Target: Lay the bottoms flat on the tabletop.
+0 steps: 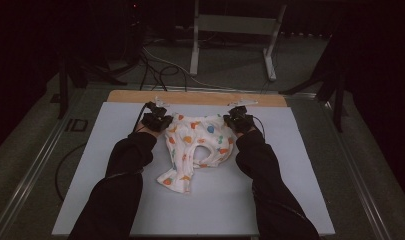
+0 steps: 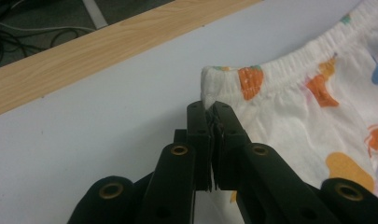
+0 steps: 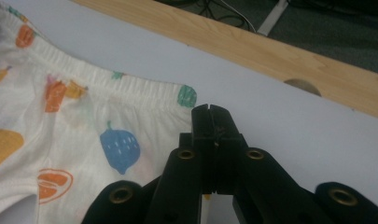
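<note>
Printed shorts (image 1: 195, 150) lie flat at the centre of the white board (image 1: 100, 165), waistband toward the far edge. Left gripper (image 2: 210, 108) is clamped on the waistband's left corner. Right gripper (image 3: 210, 112) is clamped on its right corner.
</note>
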A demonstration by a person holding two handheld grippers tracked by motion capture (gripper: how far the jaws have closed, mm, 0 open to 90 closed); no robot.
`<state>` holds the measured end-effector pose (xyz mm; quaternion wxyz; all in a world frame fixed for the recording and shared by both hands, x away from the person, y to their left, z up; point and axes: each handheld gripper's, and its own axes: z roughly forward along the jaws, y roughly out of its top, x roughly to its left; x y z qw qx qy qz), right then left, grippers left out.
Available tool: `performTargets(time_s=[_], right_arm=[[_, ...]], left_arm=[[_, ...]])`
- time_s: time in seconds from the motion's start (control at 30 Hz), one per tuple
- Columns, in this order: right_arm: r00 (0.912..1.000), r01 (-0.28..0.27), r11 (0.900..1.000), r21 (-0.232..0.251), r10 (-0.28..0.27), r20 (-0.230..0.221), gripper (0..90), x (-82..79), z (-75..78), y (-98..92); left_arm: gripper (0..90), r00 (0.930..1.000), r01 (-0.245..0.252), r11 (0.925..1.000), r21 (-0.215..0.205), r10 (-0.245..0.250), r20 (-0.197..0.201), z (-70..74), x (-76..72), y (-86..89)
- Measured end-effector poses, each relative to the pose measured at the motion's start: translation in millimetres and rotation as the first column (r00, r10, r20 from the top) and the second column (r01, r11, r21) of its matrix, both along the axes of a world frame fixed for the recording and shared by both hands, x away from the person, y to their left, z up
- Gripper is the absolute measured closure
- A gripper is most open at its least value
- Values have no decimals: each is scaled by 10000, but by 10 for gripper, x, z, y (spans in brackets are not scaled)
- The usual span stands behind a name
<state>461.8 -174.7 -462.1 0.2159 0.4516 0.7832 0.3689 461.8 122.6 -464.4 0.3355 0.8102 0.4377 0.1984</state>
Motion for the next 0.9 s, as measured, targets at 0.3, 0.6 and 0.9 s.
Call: performTargets(time_s=[0.3, 0.6, 0.9], right_arm=[[9997, 111, 9999, 36, -110, -222, 633, 54, -104, -33], [9981, -164, 9973, 713, 206, -586, 295, -16, -45, -45], [9914, -1163, 9868, 1123, 1221, -467, 102, -138, 50, -39]], left_arm=[[436, 9992, -94, 9998, -158, 88, -402, -88, 52, -39], [116, 9983, 119, 9944, -1051, -179, -563, -27, -20, 15], [11, 9951, 706, 9884, -1348, -791, -587, 71, -154, 18]])
